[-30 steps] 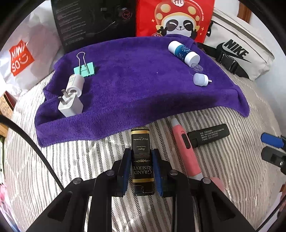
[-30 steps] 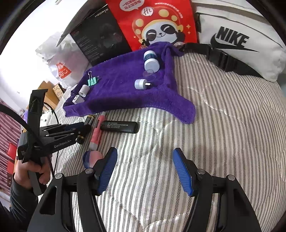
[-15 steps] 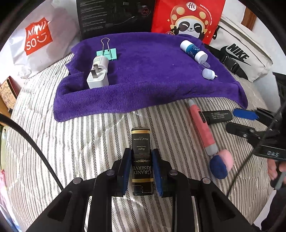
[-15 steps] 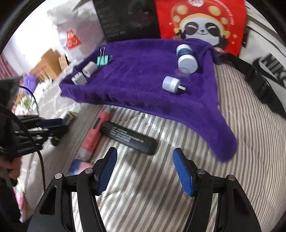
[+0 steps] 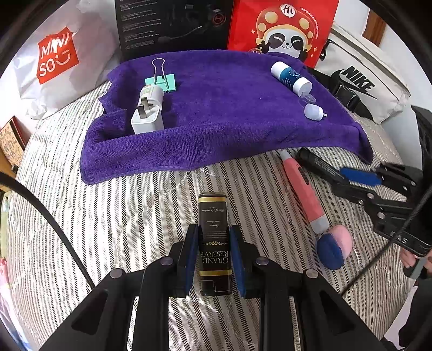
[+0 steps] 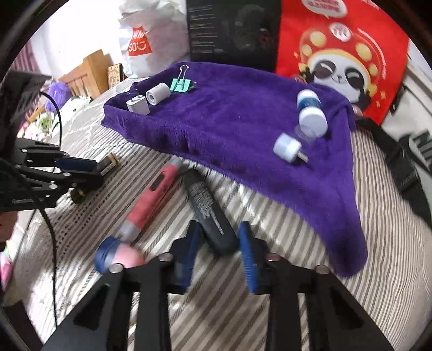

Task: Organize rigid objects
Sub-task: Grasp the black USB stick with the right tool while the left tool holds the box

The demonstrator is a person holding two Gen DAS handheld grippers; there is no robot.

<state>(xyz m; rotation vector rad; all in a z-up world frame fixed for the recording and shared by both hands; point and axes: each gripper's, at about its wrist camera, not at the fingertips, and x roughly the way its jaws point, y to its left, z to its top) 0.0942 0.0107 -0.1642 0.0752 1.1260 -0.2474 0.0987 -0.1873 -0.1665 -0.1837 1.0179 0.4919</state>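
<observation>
My left gripper is shut on a black and gold Grand Reserve box, held over the striped bedcover. My right gripper is closing on the near end of a black bar-shaped device, its blue pads against the bar's sides. A pink wand lies just left of the bar. On the purple towel rest a white charger plug, a white cylinder, a teal binder clip, a blue and white bottle and a small lavender cap.
Behind the towel stand a black carton, a red panda bag, a white Miniso bag and a white Nike pouch. A black cable crosses the left of the bed. Striped bedcover lies bare in front of the towel.
My right gripper rolled, came down over the black bar and drew its jaws in from wide open onto the bar's end. The left gripper first shifted across the bed, then held still with the box.
</observation>
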